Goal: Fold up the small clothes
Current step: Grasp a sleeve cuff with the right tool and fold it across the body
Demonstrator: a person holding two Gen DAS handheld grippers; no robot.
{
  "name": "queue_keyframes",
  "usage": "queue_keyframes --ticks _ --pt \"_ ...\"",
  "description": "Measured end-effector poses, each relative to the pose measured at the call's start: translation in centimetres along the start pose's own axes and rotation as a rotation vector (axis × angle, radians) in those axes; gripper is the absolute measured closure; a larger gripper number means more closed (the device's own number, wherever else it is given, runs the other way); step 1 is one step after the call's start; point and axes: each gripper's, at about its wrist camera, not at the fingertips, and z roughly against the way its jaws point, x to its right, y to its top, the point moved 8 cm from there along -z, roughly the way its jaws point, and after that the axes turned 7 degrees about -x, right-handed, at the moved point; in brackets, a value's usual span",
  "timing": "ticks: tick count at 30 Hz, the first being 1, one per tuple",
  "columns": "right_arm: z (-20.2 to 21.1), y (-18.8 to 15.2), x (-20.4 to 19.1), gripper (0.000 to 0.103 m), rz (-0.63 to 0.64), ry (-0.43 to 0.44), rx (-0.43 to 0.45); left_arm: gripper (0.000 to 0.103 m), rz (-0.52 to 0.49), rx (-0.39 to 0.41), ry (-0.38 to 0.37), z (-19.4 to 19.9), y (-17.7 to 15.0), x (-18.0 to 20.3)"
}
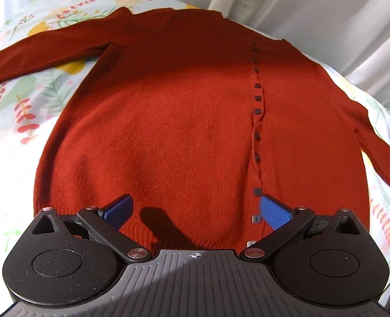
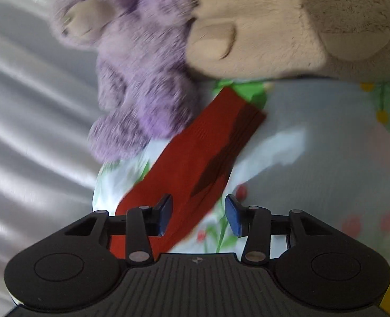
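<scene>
The cardigan [image 1: 184, 121] is lying flat on the floral bed [image 1: 18, 97], the left hand-held gripper [image 1: 195, 208] gaping over its hem, the right hand-held gripper [image 2: 198, 215] hanging part-open, unclamped, above a sleeve [image 2: 195, 153].

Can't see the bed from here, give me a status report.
Left tool open above hem of rust-red knitted cardigan. Right tool open over its sleeve. Fluffy purple plush toy crowds the cuff.

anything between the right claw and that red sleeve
Nothing visible. The right claw is open right over the sleeve with no object between. The purple plush toy sits beside the cuff end, not in the path.
</scene>
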Motion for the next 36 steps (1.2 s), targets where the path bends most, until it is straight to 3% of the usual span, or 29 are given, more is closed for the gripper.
queue_keyframes --ticks 2,4,5,8,10,12,15,19,21,22,26,29,35,36 --pt "-0.6 0.9 0.3 0.069 -0.029 0.007 0.018 0.0 0.003 -0.016 -0.01 -0.6 0.3 0.2" --pt "-1.4 1.3 0.2 0.091 -0.04 -0.01 0.018 0.0 0.015 -0.033 -0.037 -1.1 0.6 0.4" --pt "-2.0 1.3 0.2 0.095 -0.028 -0.027 0.016 0.0 0.019 -0.037 -0.048 -1.3 0.8 0.5" --pt "-1.5 0.9 -1.8 0.097 0.105 -0.105 0.04 0.0 0.015 -0.015 -0.098 -1.1 2.1 1.2" --pt "-0.3 -0.5 -6.0 0.097 0.26 -0.054 0.073 0.0 0.013 0.016 -0.162 -0.7 3.5 2.0" --pt "0.9 -4.0 -11.8 0.097 0.443 0.056 0.053 0.0 0.009 0.05 -0.254 -0.1 5.1 3.1" --pt "2.3 -12.9 -19.9 0.097 0.728 0.269 -0.083 0.0 -0.004 0.079 -0.389 0.2 7.5 5.0" --pt "2.7 -25.6 -24.0 0.091 0.975 0.453 -0.348 0.0 -0.044 0.036 -0.522 -1.3 9.6 7.4" --pt "1.7 -29.1 -23.1 0.078 1.001 0.432 -0.437 0.001 -0.049 -0.005 -0.542 -2.9 10.0 7.7" --pt "1.1 -29.9 -22.2 0.073 1.0 0.4 -0.455 0.007 -0.043 -0.031 -0.539 -3.7 10.1 7.8" --pt "-0.3 -29.8 -18.2 0.072 0.886 0.332 -0.534 0.019 0.019 -0.134 -0.54 -6.7 10.3 7.7" --pt "-1.0 -29.1 -15.5 0.072 0.811 0.273 -0.568 0.027 0.051 -0.162 -0.549 -7.5 10.0 7.2" --pt "-1.3 -29.6 -12.9 0.072 0.701 0.247 -0.595 0.066 0.051 -0.2 -0.531 -9.7 9.7 7.8" --pt "-1.3 -29.5 -12.6 0.072 0.697 0.245 -0.598 0.083 0.041 -0.205 -0.511 -10.0 9.7 8.1"
